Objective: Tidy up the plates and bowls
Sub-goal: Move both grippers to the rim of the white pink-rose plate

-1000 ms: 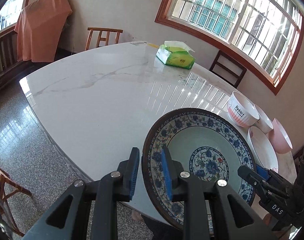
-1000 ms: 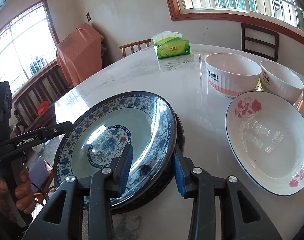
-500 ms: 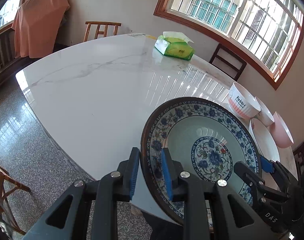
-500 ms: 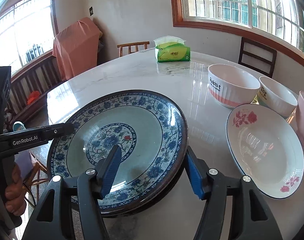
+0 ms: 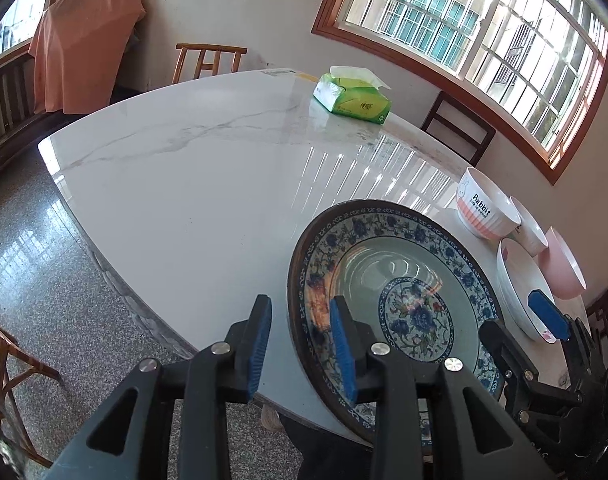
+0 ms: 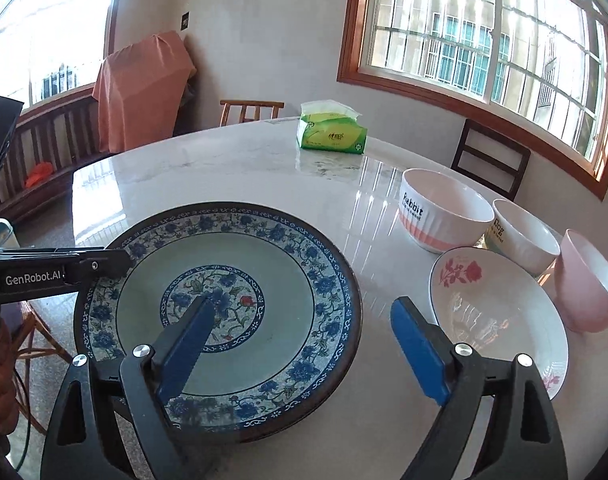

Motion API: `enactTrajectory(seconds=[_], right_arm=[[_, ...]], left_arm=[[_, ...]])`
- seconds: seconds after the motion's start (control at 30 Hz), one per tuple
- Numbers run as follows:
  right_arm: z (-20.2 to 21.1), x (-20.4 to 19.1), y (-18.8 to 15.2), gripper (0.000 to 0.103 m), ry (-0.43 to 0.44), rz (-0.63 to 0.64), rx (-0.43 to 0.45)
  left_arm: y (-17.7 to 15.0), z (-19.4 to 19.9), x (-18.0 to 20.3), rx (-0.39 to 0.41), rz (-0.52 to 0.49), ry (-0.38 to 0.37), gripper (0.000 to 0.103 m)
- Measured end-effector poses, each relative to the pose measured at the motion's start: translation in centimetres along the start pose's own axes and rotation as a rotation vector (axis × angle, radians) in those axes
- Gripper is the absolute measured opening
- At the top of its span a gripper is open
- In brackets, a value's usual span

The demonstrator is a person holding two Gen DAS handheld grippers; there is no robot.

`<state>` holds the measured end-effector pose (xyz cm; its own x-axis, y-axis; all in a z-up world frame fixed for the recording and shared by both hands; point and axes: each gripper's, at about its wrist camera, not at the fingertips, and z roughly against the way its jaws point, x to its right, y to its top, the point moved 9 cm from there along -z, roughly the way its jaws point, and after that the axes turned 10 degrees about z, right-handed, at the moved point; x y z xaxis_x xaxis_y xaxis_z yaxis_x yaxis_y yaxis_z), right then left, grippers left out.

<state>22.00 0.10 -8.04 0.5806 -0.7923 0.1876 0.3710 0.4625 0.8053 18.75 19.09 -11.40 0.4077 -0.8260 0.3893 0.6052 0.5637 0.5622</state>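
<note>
The large round blue-and-white floral porcelain plate [image 6: 240, 304] sits flat near the front edge of the white marble bench [image 5: 192, 184], its dark brown rim just at the bench's near side. The left hand-held gripper [image 5: 300, 344] straddles that plate's left rim: one blue pad outside, one inside over the patterned border. Its jaws have just been opening a little and now stand narrow, with a gap visible either side of the rim, so nothing is pinched. The right hand-held gripper [image 6: 300, 348] has just been opening too and now stands wide, one blue finger [image 6: 188, 344] over the plate's centre, the other past its right rim above bare bench; the rim lies between them, untouched.

Just right of the big plate lies a white shallow plate with red rose prints [image 6: 499, 320]. Behind it, a white-and-pink ribbed bowl lettered "Rabbit" [image 6: 439, 210], a smaller white bowl lettered "Dog" [image 6: 521, 236] and a plain pink bowl [image 6: 587, 284] sit close together. Far across the bench, a green tissue pack [image 6: 331, 132] rests alone.
</note>
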Motion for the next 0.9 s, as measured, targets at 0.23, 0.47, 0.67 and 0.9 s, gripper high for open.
enactTrajectory(seconds=[0.23,0.47,0.67,0.9], right_arm=[[3.0,2.9,-0.2,0.088,0.005,-0.151,0.123],[6.8,7.3,-2.6,0.088,-0.031,-0.28,0.159],[8.6,15.1,-6.7,0.088,-0.085,-0.464,0.084],[6.8,21.6,-9.9,0.083,-0.112,-0.588,-0.046]], left_arm=[[-0.8,1.0,2.3,0.014,-0.073,0.022,0.046],[0.2,3.1,3.3,0.168,-0.146,0.145,0.046],[-0.8,2.7,8.4,0.078,-0.216,-0.002,0.046],[-3.1,-1.8,17.6,-0.197,-0.261,-0.211,0.046]])
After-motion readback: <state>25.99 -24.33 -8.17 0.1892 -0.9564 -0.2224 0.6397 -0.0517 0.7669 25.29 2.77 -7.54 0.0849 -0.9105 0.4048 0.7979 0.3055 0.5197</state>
